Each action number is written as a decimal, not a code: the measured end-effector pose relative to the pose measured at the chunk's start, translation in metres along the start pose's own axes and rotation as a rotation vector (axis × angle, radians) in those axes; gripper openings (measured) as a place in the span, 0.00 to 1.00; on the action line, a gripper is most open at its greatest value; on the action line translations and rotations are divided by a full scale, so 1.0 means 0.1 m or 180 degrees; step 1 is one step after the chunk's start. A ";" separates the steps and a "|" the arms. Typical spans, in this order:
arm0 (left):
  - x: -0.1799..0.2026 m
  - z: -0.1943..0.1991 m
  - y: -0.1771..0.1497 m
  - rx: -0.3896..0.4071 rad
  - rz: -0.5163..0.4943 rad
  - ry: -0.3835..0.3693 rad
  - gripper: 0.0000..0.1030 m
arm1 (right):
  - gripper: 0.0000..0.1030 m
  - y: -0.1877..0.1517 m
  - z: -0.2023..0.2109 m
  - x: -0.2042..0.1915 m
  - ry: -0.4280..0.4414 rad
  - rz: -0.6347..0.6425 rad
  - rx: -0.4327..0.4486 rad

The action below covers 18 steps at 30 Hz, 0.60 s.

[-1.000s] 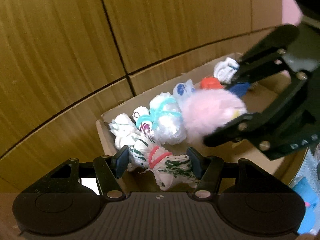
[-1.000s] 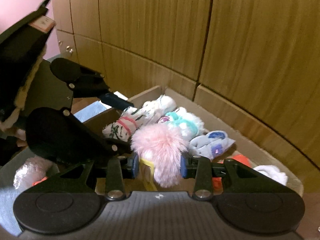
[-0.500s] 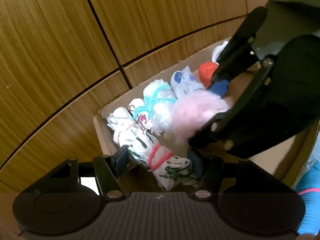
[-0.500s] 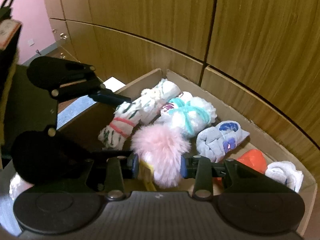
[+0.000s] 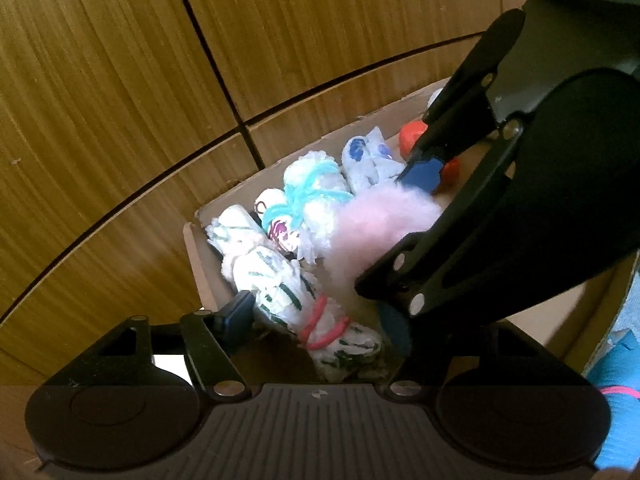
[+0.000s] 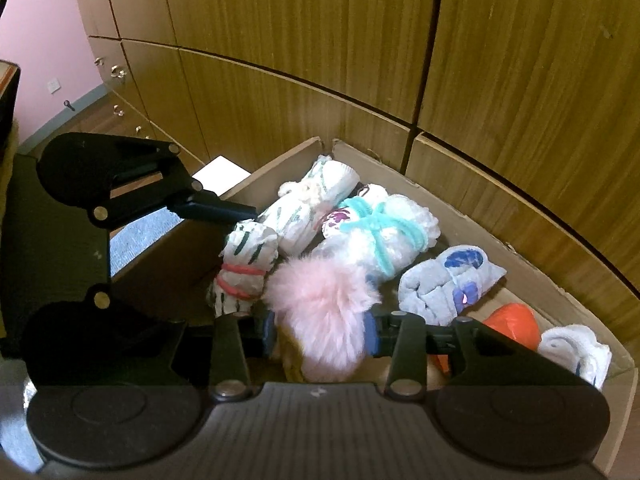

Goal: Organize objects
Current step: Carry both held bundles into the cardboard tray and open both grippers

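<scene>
A cardboard box [image 6: 500,244] holds several rolled bundles. My right gripper [image 6: 320,326] is shut on a fluffy pink pom-pom [image 6: 324,304] and holds it inside the box, next to the bundle tied with teal yarn [image 6: 380,228]; the pom-pom also shows in the left wrist view [image 5: 380,224]. My left gripper [image 5: 316,320] stands around a white-and-green roll with red bands [image 5: 320,320] at the box's near corner; the same roll shows in the right wrist view [image 6: 244,268]. Its right finger is hidden behind the right gripper's body [image 5: 500,220].
In the box also lie a grey-blue roll [image 6: 448,280], an orange item [image 6: 512,324] and a white roll [image 6: 572,348]. Wooden cabinet doors [image 6: 320,60] stand right behind the box. Blue cloth [image 5: 616,368] lies at the right.
My right gripper has carried the pink pom-pom lower and deeper into the box, towards the left gripper. The left gripper has stayed around the red-banded roll.
</scene>
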State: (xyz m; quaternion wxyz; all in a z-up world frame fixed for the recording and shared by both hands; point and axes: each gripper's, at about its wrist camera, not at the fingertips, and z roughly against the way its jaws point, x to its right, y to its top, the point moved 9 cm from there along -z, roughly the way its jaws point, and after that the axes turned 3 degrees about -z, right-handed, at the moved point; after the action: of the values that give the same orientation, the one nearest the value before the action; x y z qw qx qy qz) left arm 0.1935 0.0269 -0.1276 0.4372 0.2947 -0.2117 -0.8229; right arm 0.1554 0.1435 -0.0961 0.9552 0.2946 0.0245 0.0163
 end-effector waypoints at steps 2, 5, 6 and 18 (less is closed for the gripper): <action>0.01 0.03 0.01 0.0021 0.0003 -0.0023 0.83 | 0.41 0.01 0.03 0.01 -0.0014 -0.0010 0.0022; 0.03 0.11 0.03 0.0049 -0.0030 0.0044 0.88 | 0.41 0.04 0.10 0.01 -0.0023 -0.0015 0.0058; 0.03 0.13 0.04 0.0055 -0.0037 0.0052 0.90 | 0.42 0.06 0.13 0.01 -0.0024 -0.0028 0.0076; -0.22 0.40 -0.02 -0.0009 0.0550 0.0016 0.97 | 0.56 -0.02 0.62 0.11 -0.0058 -0.0185 0.0172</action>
State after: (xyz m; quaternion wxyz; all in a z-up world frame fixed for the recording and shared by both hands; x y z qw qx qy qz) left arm 0.1754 0.0502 -0.0922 0.5076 0.2769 -0.2341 -0.7816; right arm 0.1701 0.1071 -0.0467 0.9471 0.3197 0.0248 -0.0148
